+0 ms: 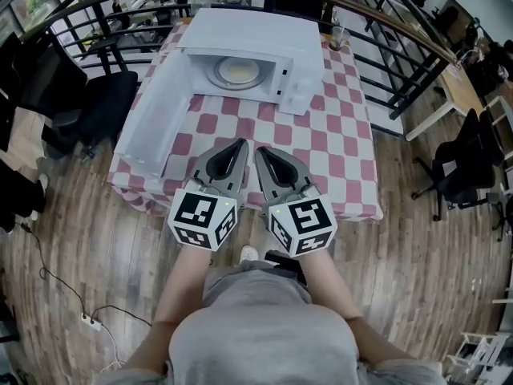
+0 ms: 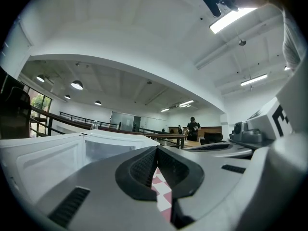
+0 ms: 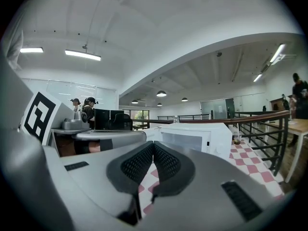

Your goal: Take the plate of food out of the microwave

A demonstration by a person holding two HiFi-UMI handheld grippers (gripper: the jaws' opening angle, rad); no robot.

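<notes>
At the far edge of the table (image 1: pixel 353 175): white box-shaped microwave (image 1: pixel 256 26), smooth flat top, its open cavity facing the person.
Door: door (image 1: pixel 156 119) stands fully open toward the table's left edge; a flat white panel with a paler pane.
Plate: round, pale plate (image 1: pixel 237 72) lies flat inside the microwave's cavity, with yellowish food at its middle; the kind of food cannot be told.
Left gripper: left gripper (image 1: pixel 239 145) is over the table's near edge, well apart from the microwave. Smooth grey shells, black dimpled pads (image 2: pixel 143 165). Jaws are closed tip to tip with nothing between them; only checked cloth shows through the slit below the tips.
Right gripper: right gripper (image 1: pixel 261 152) is just beside the left one, tip toward the microwave. Same grey shells and black textured pads (image 3: pixel 137 163). Jaws are pressed together and empty.
Marker cubes: white cubes (image 1: pixel 202 217) with black square patterns, one at the rear of each gripper.
Cloth: checked cloth (image 1: pixel 321 135), red-pink and white squares, covers the rectangular table and hangs over its edges.
Glass: clear glass (image 1: pixel 335 38) at the table's far right corner.
Floor: wood-plank floor (image 1: pixel 417 255), brown, grain visible.
Room: open office. Dark curved railing (image 1: pixel 401 22) runs beyond the table's far edge, black office chairs (image 1: pixel 461 167) stand right of the table, and strip lights (image 3: pixel 83 55) hang on a white ceiling.
</notes>
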